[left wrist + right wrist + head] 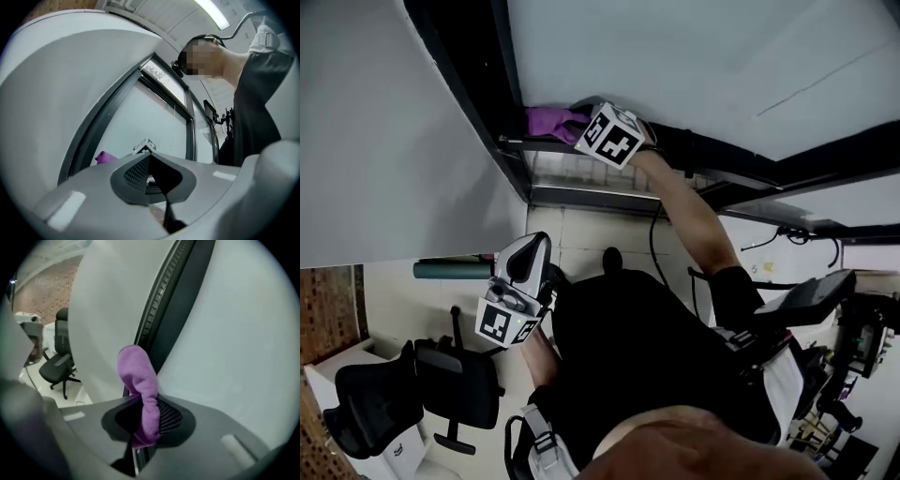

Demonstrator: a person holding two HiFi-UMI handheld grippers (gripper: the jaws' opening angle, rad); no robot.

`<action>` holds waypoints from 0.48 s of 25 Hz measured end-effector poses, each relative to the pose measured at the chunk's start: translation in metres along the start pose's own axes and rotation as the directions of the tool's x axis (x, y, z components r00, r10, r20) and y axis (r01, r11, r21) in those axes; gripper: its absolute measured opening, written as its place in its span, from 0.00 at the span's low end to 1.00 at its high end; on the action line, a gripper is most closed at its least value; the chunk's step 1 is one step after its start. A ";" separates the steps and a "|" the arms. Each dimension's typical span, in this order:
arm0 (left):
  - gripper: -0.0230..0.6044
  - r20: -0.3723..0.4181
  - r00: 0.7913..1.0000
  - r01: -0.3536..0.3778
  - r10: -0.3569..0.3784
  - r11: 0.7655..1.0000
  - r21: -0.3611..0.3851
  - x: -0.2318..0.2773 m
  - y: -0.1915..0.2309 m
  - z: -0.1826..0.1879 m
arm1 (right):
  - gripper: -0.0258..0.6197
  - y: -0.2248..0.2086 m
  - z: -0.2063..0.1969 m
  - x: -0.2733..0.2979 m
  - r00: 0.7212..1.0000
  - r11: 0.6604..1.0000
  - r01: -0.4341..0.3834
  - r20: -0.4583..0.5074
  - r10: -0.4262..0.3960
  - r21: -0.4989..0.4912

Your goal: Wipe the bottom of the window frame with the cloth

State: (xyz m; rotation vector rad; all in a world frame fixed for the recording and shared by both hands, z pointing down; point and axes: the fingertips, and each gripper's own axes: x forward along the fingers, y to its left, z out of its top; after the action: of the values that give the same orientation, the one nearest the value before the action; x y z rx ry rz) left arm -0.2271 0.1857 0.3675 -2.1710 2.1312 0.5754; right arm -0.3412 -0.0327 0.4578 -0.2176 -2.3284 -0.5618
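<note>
Right gripper, clamped on the purple cloth at 11 o'clock in head view, should press flat and drag steadily along the window frame bottom.

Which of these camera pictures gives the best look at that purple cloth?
The right gripper view: the cloth fills the middle, clamped by the right gripper at the window frame. The head view shows only a small purple bunch beside that gripper; the left gripper view shows a tiny far-off scrap.
</note>
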 end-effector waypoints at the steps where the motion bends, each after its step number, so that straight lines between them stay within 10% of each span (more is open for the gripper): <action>1: 0.04 0.004 1.000 -0.010 0.010 1.000 0.004 -0.004 0.002 0.002 | 0.14 -0.002 0.011 0.020 1.000 1.000 0.026 0.005 -0.026 0.001; 12: 0.04 0.004 0.997 -0.071 0.071 0.997 0.003 -0.026 0.028 0.008 | 0.13 -0.004 0.003 0.105 0.957 0.900 0.166 -0.154 -0.246 -0.404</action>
State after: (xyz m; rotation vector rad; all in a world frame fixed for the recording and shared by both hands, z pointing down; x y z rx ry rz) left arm -0.2559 0.2116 0.3740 -2.0985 2.2135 0.5799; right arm -0.4202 -0.0352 0.5271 -0.0885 -2.0361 -1.1033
